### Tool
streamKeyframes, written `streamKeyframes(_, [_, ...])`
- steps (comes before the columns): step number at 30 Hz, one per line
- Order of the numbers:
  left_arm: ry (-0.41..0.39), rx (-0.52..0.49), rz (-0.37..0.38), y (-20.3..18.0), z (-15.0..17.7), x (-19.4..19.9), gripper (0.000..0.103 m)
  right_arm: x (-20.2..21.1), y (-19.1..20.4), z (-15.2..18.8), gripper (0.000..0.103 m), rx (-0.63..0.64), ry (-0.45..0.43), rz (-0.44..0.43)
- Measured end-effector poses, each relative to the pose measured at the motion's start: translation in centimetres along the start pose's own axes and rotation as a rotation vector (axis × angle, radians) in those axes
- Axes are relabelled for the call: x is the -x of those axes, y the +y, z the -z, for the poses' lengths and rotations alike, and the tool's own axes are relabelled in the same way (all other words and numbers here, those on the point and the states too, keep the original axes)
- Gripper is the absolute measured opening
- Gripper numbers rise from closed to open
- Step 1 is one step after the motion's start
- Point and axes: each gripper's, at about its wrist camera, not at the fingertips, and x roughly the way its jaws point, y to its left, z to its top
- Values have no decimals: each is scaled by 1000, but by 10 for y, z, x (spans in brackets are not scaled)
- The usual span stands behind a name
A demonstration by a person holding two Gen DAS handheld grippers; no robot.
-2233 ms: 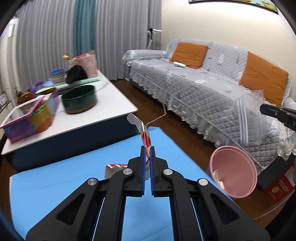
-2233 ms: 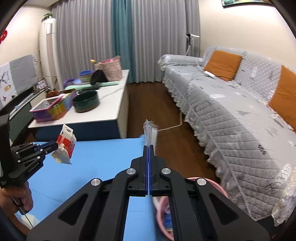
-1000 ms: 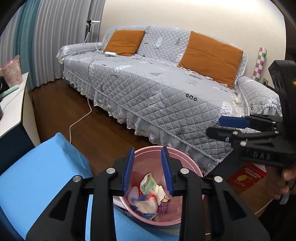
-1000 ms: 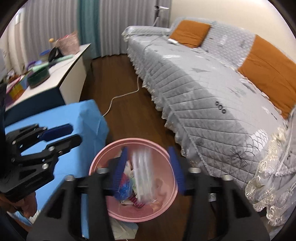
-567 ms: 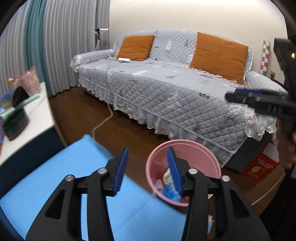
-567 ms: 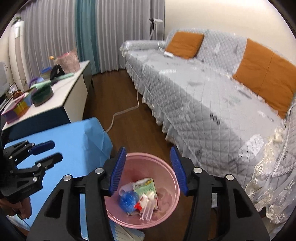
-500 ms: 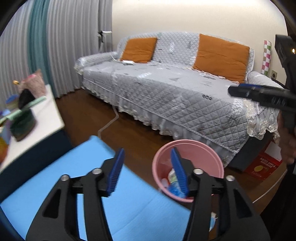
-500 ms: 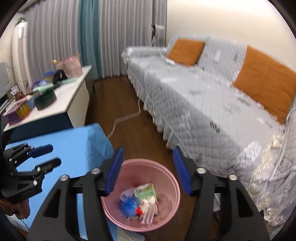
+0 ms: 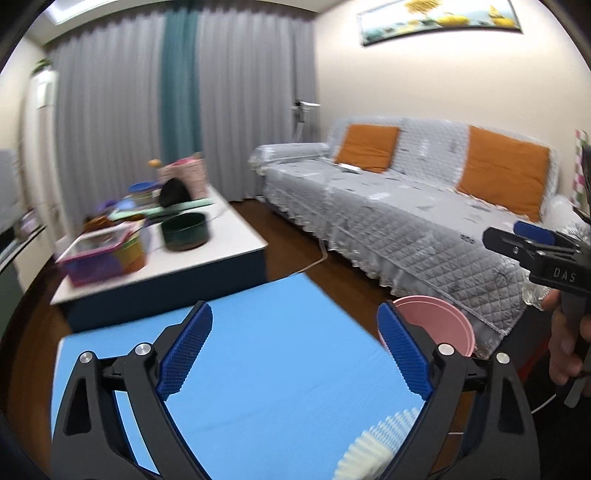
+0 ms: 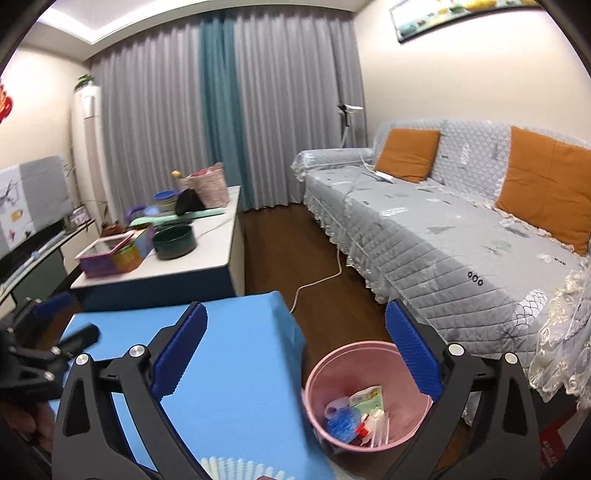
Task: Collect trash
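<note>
The room was evenly lit from a ceiling panel point(image 10: 110, 22), with soft shadows and no harsh glare. Motion blur was seen on the low table point(image 9: 159, 236) and curtains point(image 9: 125, 122). Straight lines were bent by fisheye distortion, and the corners were blacked out.

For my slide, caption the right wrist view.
Open right gripper above the pink bin of trash, beside the blue table.

"DAS" on right gripper point(image 9: 535, 243).
</note>
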Motion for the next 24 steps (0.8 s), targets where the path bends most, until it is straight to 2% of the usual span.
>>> streamKeyframes(3, [-12,32,-127,13,21,19,91,12,17,12,96,22,-6,-19])
streamKeyframes(6, [-8,121,-191,29,41,34,91,23,30,28,98,5,-6,-30])
streamKeyframes(11, [59,232,-280,48,72,49,91,35,58,63,98,50,21,-47])
streamKeyframes(17, [105,283,-348,53,110,71,91,43,83,91,98,127,48,-57])
streamKeyframes(24, [102,254,-350,47,125,86,91,42,97,123,98,124,146,-58])
